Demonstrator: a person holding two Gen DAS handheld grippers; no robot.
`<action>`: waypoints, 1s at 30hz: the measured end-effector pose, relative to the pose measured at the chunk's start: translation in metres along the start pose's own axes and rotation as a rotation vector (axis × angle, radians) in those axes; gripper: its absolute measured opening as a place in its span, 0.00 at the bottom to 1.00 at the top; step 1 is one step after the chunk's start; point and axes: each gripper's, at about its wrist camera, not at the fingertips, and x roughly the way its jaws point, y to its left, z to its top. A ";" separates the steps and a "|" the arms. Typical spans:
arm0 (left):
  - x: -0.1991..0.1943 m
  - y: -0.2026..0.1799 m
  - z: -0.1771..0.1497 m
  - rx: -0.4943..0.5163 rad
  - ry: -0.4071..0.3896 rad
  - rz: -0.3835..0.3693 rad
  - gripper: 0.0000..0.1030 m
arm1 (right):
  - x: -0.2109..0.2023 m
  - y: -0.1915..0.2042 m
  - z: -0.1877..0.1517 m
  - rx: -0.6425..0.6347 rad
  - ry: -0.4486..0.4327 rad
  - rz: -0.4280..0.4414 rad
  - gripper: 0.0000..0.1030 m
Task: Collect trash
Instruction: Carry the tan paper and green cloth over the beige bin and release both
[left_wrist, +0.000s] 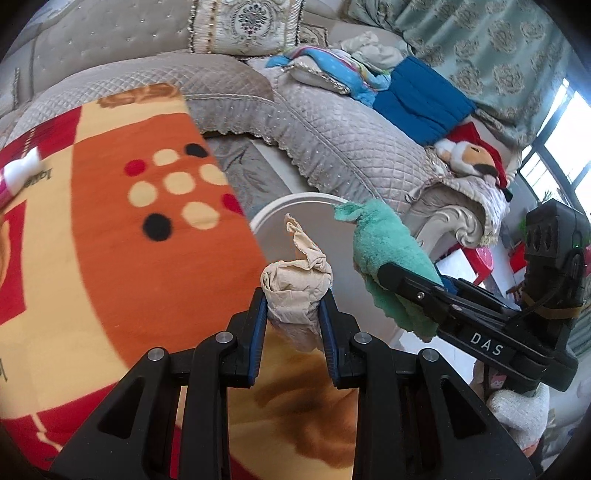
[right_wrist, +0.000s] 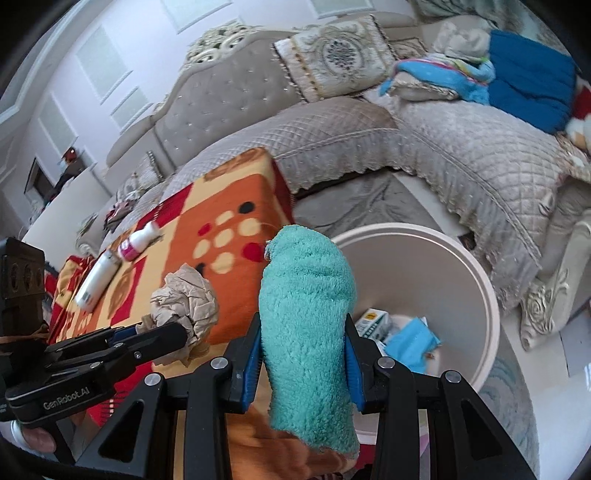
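My left gripper (left_wrist: 293, 299) is shut on a crumpled beige paper wad (left_wrist: 295, 284), held above the edge of the orange patterned blanket (left_wrist: 110, 221); the wad also shows in the right wrist view (right_wrist: 186, 295). My right gripper (right_wrist: 303, 332) is shut on a fluffy teal cloth (right_wrist: 306, 314), which also shows in the left wrist view (left_wrist: 384, 243). A round white bin (right_wrist: 476, 273) stands on the floor just right of the blanket. It holds a small carton (right_wrist: 373, 321) and a blue scrap (right_wrist: 413, 339). Its rim shows beyond the wad in the left wrist view (left_wrist: 295, 201).
Two white tubes lie on the blanket, one plain (right_wrist: 98, 275) and one with a pink label (right_wrist: 138, 242). A grey quilted sofa (right_wrist: 443, 147) curves behind, carrying a cushion (right_wrist: 332, 59), blue clothes (right_wrist: 528, 77) and a plush toy (left_wrist: 469, 155).
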 end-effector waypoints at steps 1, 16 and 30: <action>0.003 -0.003 0.001 0.005 0.003 -0.001 0.24 | 0.000 -0.004 -0.001 0.006 0.002 -0.004 0.36; 0.037 -0.018 0.010 0.008 0.054 -0.035 0.24 | 0.009 -0.042 -0.003 0.082 0.020 -0.053 0.36; 0.052 -0.023 0.011 0.016 0.072 -0.041 0.33 | 0.020 -0.061 0.000 0.141 0.024 -0.096 0.58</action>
